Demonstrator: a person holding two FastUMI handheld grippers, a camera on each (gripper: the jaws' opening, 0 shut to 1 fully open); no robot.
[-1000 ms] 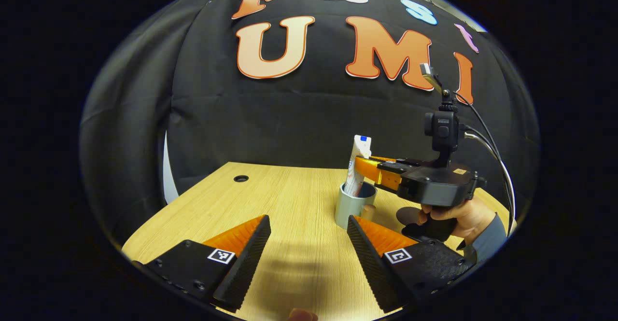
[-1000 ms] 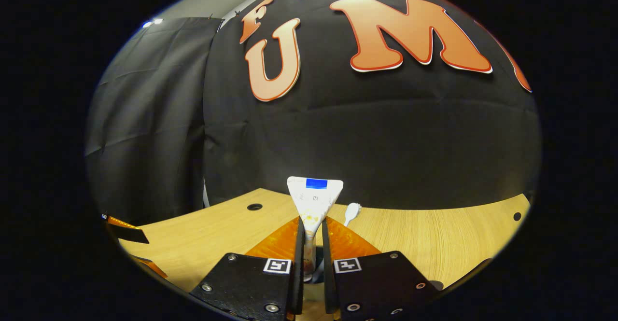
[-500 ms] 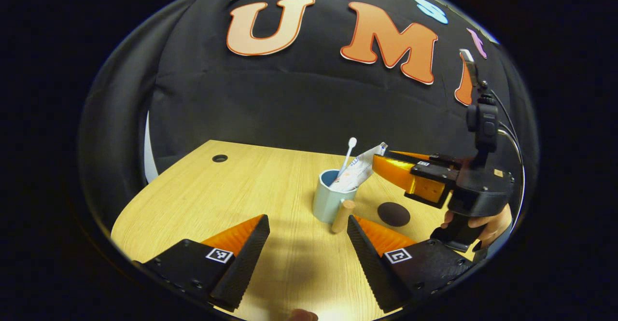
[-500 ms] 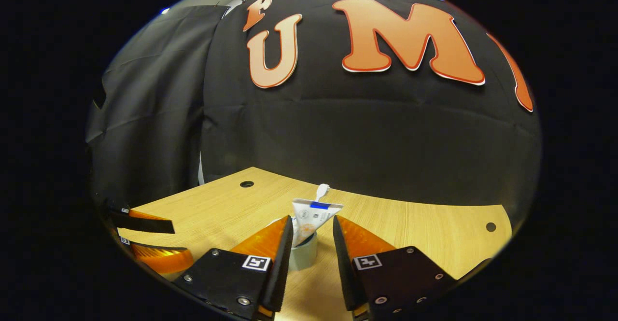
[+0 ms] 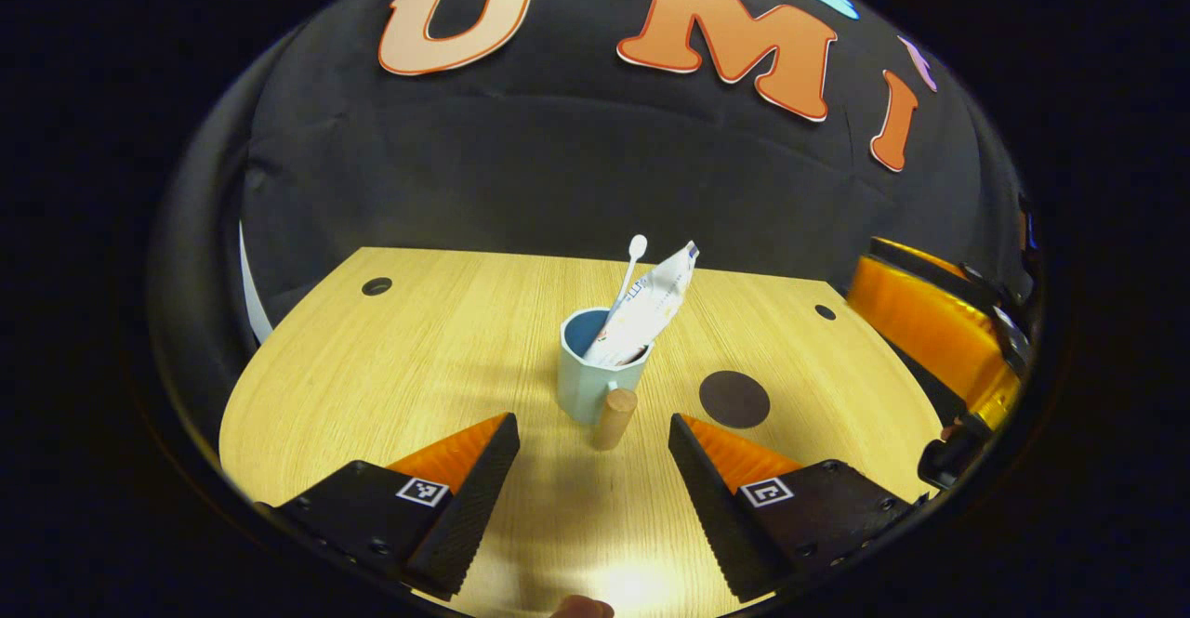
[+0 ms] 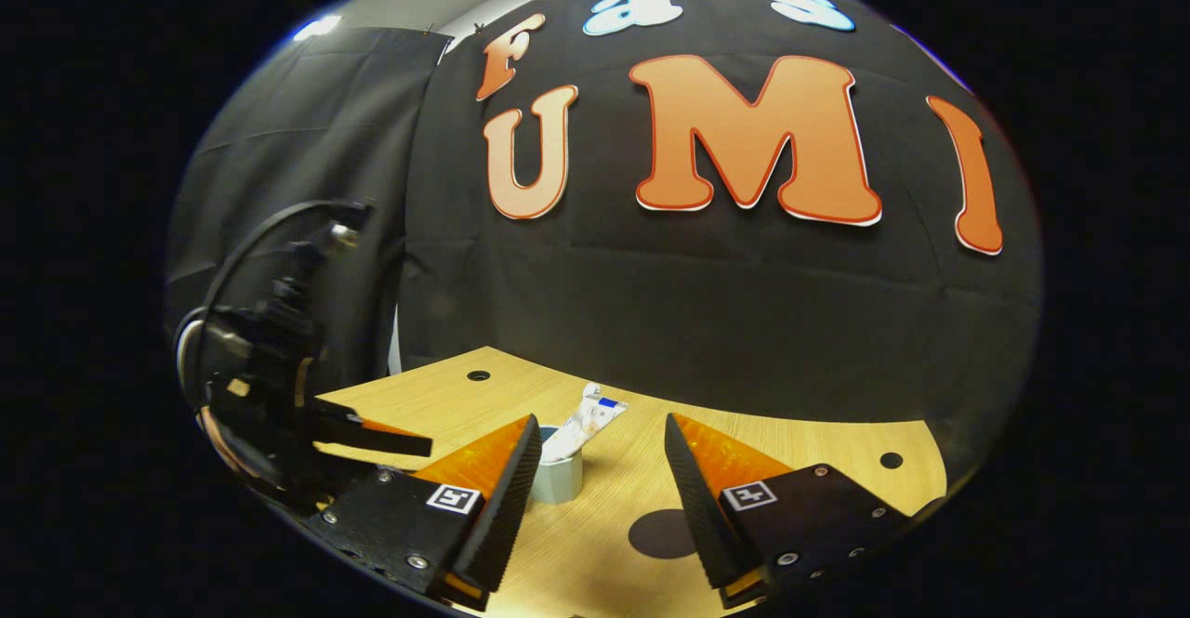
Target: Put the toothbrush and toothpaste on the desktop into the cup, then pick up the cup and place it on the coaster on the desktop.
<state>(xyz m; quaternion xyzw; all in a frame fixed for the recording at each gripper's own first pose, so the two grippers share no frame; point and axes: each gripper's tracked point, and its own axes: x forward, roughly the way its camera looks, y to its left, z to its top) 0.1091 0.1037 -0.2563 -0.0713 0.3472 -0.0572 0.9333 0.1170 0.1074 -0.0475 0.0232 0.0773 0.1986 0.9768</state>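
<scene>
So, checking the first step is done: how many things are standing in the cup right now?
2. The toothbrush stands in the cup, head up at the back, and the toothpaste leans over the rim beside it. Anything lower inside the cup would be hidden.

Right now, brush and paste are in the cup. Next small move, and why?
Probably ease the left hand-held gripper forward to the cup. Its jaws are open, the wooden handle faces it just ahead, and toothbrush and toothpaste already stand inside. The coaster lies bare beside the cup.
</scene>
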